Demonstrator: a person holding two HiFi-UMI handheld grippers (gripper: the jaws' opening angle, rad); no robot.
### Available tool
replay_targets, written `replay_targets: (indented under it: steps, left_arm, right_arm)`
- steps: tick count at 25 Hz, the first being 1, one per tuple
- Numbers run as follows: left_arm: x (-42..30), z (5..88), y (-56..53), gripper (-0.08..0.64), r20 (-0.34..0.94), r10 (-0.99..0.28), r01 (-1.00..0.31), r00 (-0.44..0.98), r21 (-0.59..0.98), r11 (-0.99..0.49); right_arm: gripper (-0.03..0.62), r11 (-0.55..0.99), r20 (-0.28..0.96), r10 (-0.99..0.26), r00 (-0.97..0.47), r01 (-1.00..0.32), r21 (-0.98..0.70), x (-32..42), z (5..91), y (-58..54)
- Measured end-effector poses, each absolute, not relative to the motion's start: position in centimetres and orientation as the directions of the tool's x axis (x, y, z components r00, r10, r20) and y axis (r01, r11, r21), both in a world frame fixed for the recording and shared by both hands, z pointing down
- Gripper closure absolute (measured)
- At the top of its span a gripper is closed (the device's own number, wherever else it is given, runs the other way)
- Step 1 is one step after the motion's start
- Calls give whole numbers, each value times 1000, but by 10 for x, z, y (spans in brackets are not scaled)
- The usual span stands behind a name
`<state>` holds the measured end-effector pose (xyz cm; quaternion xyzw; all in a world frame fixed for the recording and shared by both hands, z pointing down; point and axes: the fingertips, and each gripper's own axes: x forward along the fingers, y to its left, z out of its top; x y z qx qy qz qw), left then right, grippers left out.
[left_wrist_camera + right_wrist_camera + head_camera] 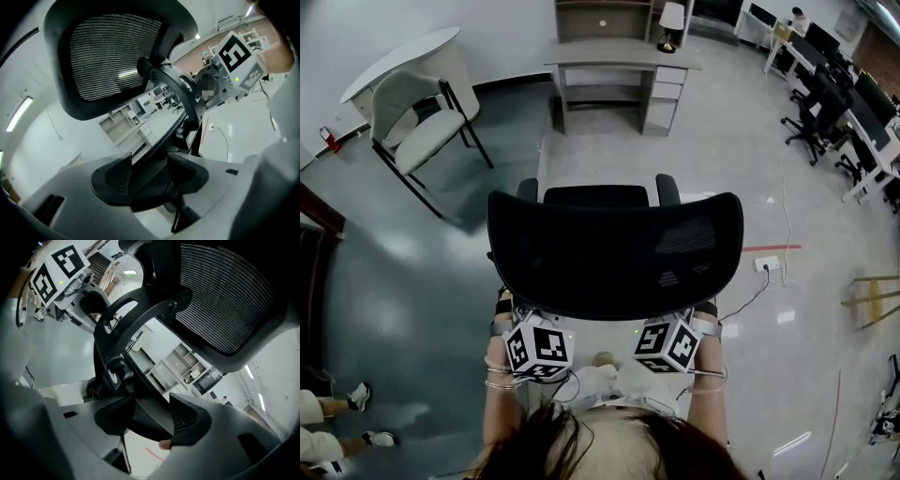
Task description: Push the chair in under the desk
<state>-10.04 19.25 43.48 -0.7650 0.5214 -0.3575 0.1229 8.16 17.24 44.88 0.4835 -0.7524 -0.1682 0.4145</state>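
Far left: white chair (417, 122) beside round table (398, 54), well off the push line, no concern. Next, left gripper (150, 171): jaws pinching the lower frame of the backrest, dark bar seated between the pads.

Centre: black mesh chair (614, 248) on open floor directly ahead, seat facing the desk (619, 64), well apart from it with bare floor between. Judged step: grip set on both sides, push about to start, travel not yet covered.

Next move calls for an even forward shove through both grips so the castors roll straight. Aim for the kneehole, bounded by the desk's left legs and the drawer unit (666, 89) on its right. Roughly lined up already. Armrests the widest part, so likely to clip the drawer front or the left legs if the chair yaws. Cannot tell whether they pass under the top. Lamp (671, 21) on the desk, at risk from a hard bump.

Then right gripper (152, 417): jaws likewise clamped on the backrest frame. Further right: power strip (766, 264) and cable on the floor, beside the path but clear. Office chairs (811, 112) far right, well apart.
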Motion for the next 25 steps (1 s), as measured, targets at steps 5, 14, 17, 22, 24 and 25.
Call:
replay_targets:
  steps: [5,14,17,22,24,25]
  left_arm:
    - [-103,435,186,319,409,-889,-712,207,-560,-424]
    - [-108,435,166,321,420,-886,-698,195,-575,-427]
    - [-104,434,166,321,411,-890,-702,197,-575,-420]
    - [-103,434,163,321,386,-900,-717,205,-566,-406]
    - [-103,433,163,321,383,-901,-719,206,-565,-405]
    - [-103,433,163,321,381,-901,-720,206,-564,-403]
  right_arm:
    - [360,496,488,-852,-187,-587,640,80,449,165]
    - [362,541,537,-819,-202,-583,606,72,448,144]
    - [371,555,549,-809,-211,-584,593,74,447,143]
    - [371,549,540,-815,-209,-575,606,74,447,141]
    - [371,552,540,-814,-213,-572,606,74,447,140]
    - [371,551,538,-815,-215,-573,607,73,447,140]
